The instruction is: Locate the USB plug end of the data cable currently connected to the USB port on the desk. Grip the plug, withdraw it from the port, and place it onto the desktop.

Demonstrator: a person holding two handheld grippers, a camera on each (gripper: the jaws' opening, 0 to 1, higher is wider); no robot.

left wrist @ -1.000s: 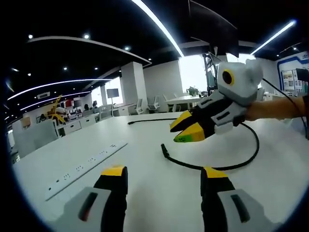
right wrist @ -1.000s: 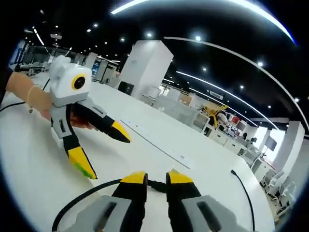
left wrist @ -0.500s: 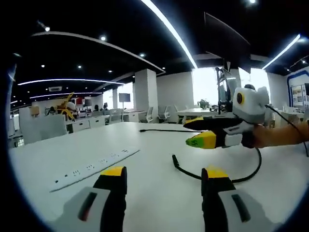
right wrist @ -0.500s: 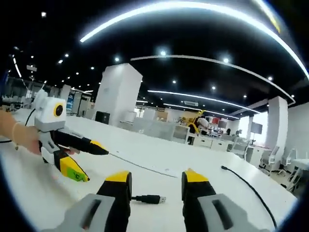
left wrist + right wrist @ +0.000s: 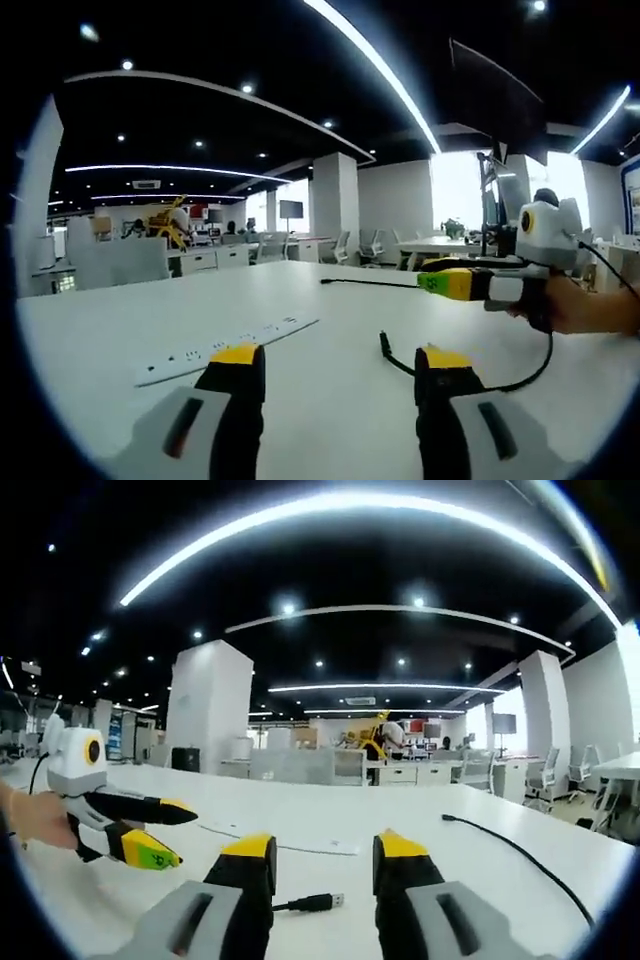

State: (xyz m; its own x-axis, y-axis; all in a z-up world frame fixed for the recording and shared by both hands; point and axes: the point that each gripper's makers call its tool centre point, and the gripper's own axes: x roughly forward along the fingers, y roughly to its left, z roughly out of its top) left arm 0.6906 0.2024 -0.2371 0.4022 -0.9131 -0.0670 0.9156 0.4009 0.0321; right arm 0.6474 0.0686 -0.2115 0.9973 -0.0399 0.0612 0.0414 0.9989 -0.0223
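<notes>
The black data cable's USB plug (image 5: 318, 902) lies flat on the white desk (image 5: 520, 900), just beyond my right gripper (image 5: 322, 848), which is open and empty. In the left gripper view the same cable's end (image 5: 385, 343) rests on the desk (image 5: 330, 420), and the cable (image 5: 500, 385) curves off to the right. The flush socket strip with its ports (image 5: 230, 345) sits left of it, apart from the plug. My left gripper (image 5: 340, 358) is open above the desk, holding nothing. The right gripper (image 5: 430, 275) hovers at the right, held by a hand (image 5: 585, 305).
A second black cable (image 5: 370, 284) lies farther back on the desk and shows as a cable (image 5: 510, 850) at the right in the right gripper view. The left gripper (image 5: 172, 835) hangs open at the left there. Office desks, chairs and pillars stand beyond the table.
The right gripper went from shut on the plug to open, leaving the plug lying on the desk. Both cameras have tilted up and drawn back a little.
</notes>
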